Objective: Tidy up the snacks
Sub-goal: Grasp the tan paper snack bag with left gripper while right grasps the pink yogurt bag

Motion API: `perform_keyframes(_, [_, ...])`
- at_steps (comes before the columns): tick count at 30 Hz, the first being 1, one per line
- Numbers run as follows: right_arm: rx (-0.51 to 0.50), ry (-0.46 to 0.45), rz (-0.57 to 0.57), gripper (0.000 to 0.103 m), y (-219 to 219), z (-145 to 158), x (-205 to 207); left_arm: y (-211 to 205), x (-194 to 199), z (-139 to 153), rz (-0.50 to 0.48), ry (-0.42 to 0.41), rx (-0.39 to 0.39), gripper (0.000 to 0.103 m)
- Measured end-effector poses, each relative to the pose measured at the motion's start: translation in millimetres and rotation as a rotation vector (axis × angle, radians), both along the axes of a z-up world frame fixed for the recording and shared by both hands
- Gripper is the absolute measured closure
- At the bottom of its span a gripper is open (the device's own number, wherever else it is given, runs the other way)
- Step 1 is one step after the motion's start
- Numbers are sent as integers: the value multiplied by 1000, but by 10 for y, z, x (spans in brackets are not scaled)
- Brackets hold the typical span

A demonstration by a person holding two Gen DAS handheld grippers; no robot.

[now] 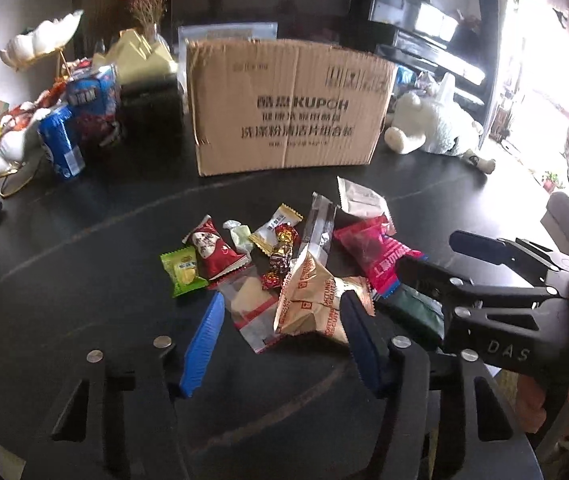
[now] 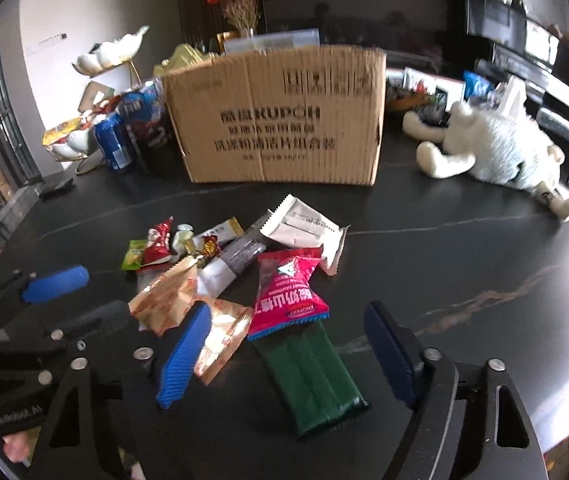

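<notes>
A pile of wrapped snacks lies on the black table [image 1: 64, 272] in front of an open cardboard box [image 1: 288, 108]. My left gripper [image 1: 280, 332] is open, its blue fingers either side of a tan biscuit packet [image 1: 316, 300] and a clear red-edged packet [image 1: 250, 308]. My right gripper [image 2: 288, 356] is open over a dark green packet [image 2: 312, 376], just below a pink packet [image 2: 288, 292]. The right gripper also shows in the left wrist view [image 1: 436, 264], beside the pink packet [image 1: 380, 256]. The left gripper shows in the right wrist view [image 2: 80, 296], next to the tan packet [image 2: 168, 300].
Blue cans and snack bags [image 1: 80, 120] stand left of the box, by white shell-shaped dishes [image 1: 36, 40]. A white plush toy [image 2: 496, 148] lies at the right of the box. A white packet [image 2: 304, 228] lies at the pile's far side.
</notes>
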State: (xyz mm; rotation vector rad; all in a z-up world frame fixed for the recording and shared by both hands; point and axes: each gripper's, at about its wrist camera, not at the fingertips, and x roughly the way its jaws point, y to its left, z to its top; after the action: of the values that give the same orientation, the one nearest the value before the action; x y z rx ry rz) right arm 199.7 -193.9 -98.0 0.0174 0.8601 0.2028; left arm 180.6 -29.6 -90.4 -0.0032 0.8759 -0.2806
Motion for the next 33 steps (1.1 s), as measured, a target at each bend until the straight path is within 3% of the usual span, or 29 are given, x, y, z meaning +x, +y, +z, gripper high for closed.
perform_keyframes(8, [22, 53, 11, 35, 25, -183, 243, -29, 198, -190, -13, 79, -62, 54])
perform_keyframes(16, [27, 91, 18, 41, 50, -324, 382, -65, 292, -299, -26, 124, -142, 55])
perform_keyframes(18, [23, 106, 14, 44, 43, -365, 407, -66, 309, -303, -29, 135, -164, 60])
perform_keyframes(26, [9, 117, 8, 58, 24, -423, 441, -91, 341, -290, -46, 147, -209, 74])
perform_keyframes(33, [-15, 94, 6, 59, 31, -386, 401, -83, 291, -246, -40, 130, -202, 77])
